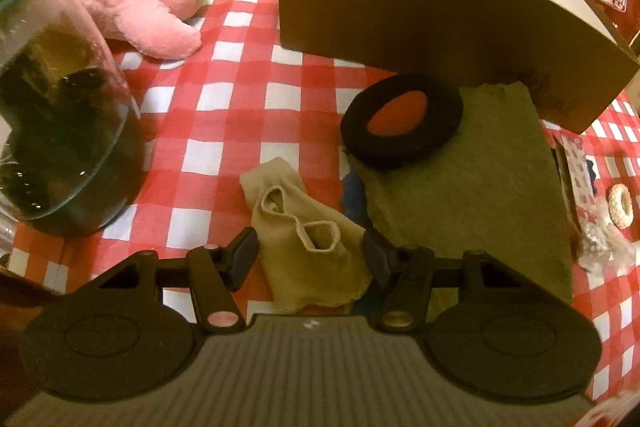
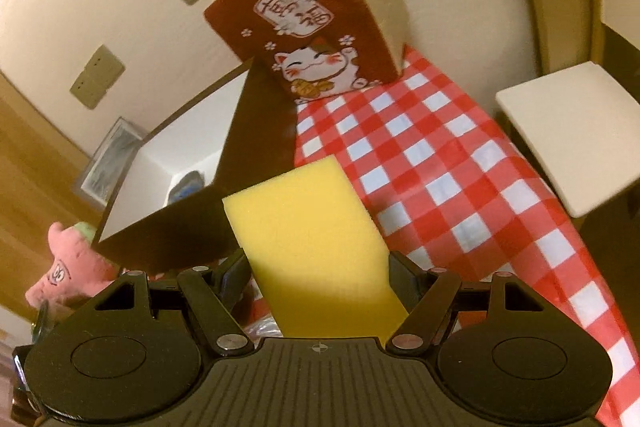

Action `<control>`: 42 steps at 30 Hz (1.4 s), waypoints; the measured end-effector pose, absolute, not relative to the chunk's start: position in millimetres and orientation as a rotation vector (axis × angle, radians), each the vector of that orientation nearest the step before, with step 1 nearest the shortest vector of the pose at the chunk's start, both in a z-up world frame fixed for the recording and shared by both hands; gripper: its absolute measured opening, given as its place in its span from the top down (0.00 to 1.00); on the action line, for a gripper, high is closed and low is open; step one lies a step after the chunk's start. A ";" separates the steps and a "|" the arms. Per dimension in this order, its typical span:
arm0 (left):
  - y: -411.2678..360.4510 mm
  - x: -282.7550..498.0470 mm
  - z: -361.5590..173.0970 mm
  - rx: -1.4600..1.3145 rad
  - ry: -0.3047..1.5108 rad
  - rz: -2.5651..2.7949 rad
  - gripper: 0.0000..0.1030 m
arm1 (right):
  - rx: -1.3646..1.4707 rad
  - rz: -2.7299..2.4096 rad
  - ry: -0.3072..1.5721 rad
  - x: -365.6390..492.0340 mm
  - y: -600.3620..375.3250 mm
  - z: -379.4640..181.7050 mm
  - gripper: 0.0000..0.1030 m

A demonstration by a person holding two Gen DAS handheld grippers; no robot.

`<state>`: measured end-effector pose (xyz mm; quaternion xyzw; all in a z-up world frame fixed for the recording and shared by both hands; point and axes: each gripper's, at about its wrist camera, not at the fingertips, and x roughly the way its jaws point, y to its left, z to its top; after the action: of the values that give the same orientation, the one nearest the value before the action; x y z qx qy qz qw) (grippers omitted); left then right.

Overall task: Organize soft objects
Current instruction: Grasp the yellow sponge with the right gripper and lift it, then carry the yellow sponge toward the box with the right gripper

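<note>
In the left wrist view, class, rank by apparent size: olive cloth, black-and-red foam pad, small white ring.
1. olive cloth
2. black-and-red foam pad
3. small white ring, at the distorted edge, yet clearly smallest

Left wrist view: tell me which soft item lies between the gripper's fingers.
The beige sock. It alone sits between the open left gripper fingers; the black-and-red ear pad and olive cloth lie farther off, to its right.

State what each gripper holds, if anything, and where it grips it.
The right gripper holds the yellow sponge by its side faces, near one end. The left gripper holds nothing; the beige sock lies between its open jaws.
</note>
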<state>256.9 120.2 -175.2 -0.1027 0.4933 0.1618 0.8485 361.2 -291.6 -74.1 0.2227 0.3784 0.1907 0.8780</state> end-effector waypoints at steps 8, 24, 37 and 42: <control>125.0 249.1 -175.6 -0.195 1.018 0.312 0.91 | 0.442 0.358 0.825 354.1 -292.2 -80.6 0.29; 121.2 223.0 -123.2 -0.192 0.928 0.277 0.97 | 0.420 0.387 0.837 351.7 -280.1 -77.8 0.29; 112.4 217.0 -75.4 -0.174 0.836 0.252 0.98 | 0.414 0.429 0.812 350.8 -276.3 -68.5 0.29; 107.5 221.1 -62.6 -0.157 0.815 0.231 0.98 | 0.395 0.454 0.812 352.5 -272.5 -62.8 0.29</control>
<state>221.1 107.5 -62.6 -0.0763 0.3951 0.1121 0.9086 352.5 -272.5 -62.8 0.1892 0.3889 0.2176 0.8750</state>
